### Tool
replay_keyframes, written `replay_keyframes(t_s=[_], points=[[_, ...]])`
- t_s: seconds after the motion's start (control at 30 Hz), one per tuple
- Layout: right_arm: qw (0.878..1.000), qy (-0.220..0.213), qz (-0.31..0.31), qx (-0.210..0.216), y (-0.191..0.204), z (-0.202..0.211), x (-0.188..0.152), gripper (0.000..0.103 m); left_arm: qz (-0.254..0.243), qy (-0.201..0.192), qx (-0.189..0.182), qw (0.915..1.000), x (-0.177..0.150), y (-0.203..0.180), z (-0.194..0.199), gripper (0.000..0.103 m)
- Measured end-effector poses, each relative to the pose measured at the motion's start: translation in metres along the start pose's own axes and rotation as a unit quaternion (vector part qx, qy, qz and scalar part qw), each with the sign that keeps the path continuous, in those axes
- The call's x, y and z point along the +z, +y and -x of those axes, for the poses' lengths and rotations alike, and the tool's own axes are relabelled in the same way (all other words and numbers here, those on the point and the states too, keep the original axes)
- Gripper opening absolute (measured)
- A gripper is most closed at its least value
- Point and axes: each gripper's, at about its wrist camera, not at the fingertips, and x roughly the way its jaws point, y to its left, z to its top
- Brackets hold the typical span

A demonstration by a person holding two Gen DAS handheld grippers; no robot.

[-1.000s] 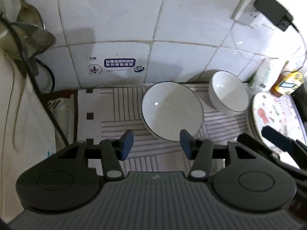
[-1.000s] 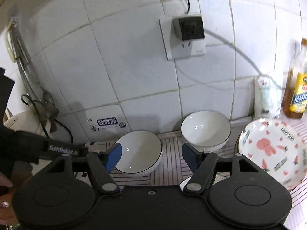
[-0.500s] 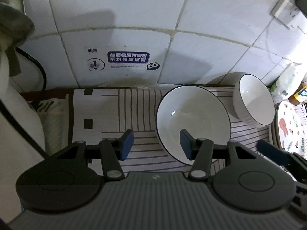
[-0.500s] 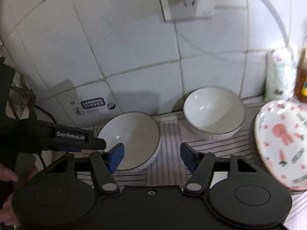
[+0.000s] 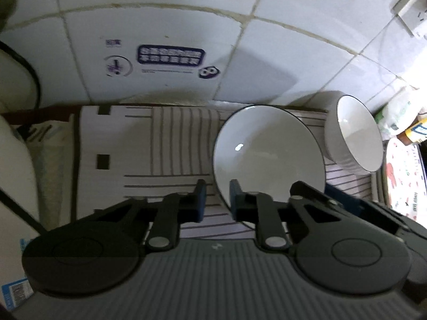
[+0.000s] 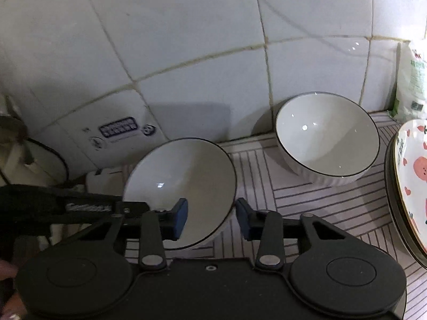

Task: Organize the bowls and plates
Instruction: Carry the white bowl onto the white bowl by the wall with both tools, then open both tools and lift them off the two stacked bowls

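— White tiled wall at the back, striped mat on the counter. Where do the dishes sit?

— The wide bowl rests on the mat, the deeper bowl stands apart to its right by the wall, and the patterned plates are stacked at the far right edge.

— And the grippers?

— Both straddle the wide bowl's rim from opposite sides. The left gripper has its fingers parted by a narrow gap, the rim running between them. The right gripper is spread wider, one pad inside the bowl and one outside. Neither pinches it yet, as far as I can tell.

— So which step is this?

— Probably the grasp of the wide bowl, likely for nesting with the deeper one. Next, one pair must press onto the rim firmly; glazed ceramic may slip.
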Motion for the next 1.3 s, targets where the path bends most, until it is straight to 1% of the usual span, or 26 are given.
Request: replay_keyframes(t_s=[0.03, 0.1, 0.2, 0.3, 0.43, 0.57, 0.67, 0.77, 0.87, 0.97, 1.1, 1.3], points=[[1.0, 0.009, -0.003, -0.009, -0.001, -0.004, 0.001, 0.028, 0.001, 0.0, 0.002, 1.0, 0.001, -0.001, -0.001, 0.013], [1.0, 0.017, -0.007, -0.017, -0.002, -0.008, 0.004, 0.02, -0.004, 0.002, 0.005, 1.0, 0.002, -0.002, -0.002, 0.013], [1.0, 0.022, -0.007, -0.013, -0.004, -0.006, 0.006, 0.02, -0.008, 0.008, 0.002, 0.9999, 0.0, -0.006, 0.005, 0.013], [1.0, 0.015, -0.022, 0.0, -0.007, 0.008, 0.006, 0.02, -0.022, -0.003, 0.003, 0.9998, -0.004, -0.014, 0.022, 0.013], [0.999, 0.006, -0.04, 0.016, -0.013, 0.033, 0.003, 0.02, -0.04, -0.017, 0.003, 0.9991, -0.007, -0.035, 0.049, 0.013], [0.998, -0.013, -0.052, 0.027, -0.023, 0.066, -0.001, 0.021, -0.066, -0.026, -0.002, 0.9975, -0.01, -0.056, 0.076, 0.013], [0.997, -0.032, -0.059, 0.039, -0.031, 0.091, -0.003, 0.021, -0.072, -0.033, -0.012, 0.9967, -0.015, -0.068, 0.097, 0.013], [0.993, -0.071, -0.07, 0.065, -0.044, 0.117, -0.009, 0.021, -0.083, -0.045, -0.021, 0.9953, -0.026, -0.085, 0.116, 0.013], [0.99, -0.088, -0.079, 0.071, -0.058, 0.135, -0.019, 0.021, -0.102, -0.053, -0.019, 0.9932, -0.037, -0.104, 0.124, 0.013], [0.989, -0.101, -0.085, 0.062, -0.068, 0.153, -0.029, 0.021, -0.114, -0.044, -0.023, 0.9922, -0.046, -0.118, 0.124, 0.013], [0.989, -0.101, -0.099, 0.05, -0.083, 0.166, -0.044, 0.021, -0.144, -0.028, -0.023, 0.9889, -0.059, -0.139, 0.121, 0.013], [0.99, -0.112, -0.086, 0.033, -0.099, 0.178, -0.056, 0.021, -0.135, 0.015, -0.038, 0.99, -0.073, -0.151, 0.1, 0.014]])
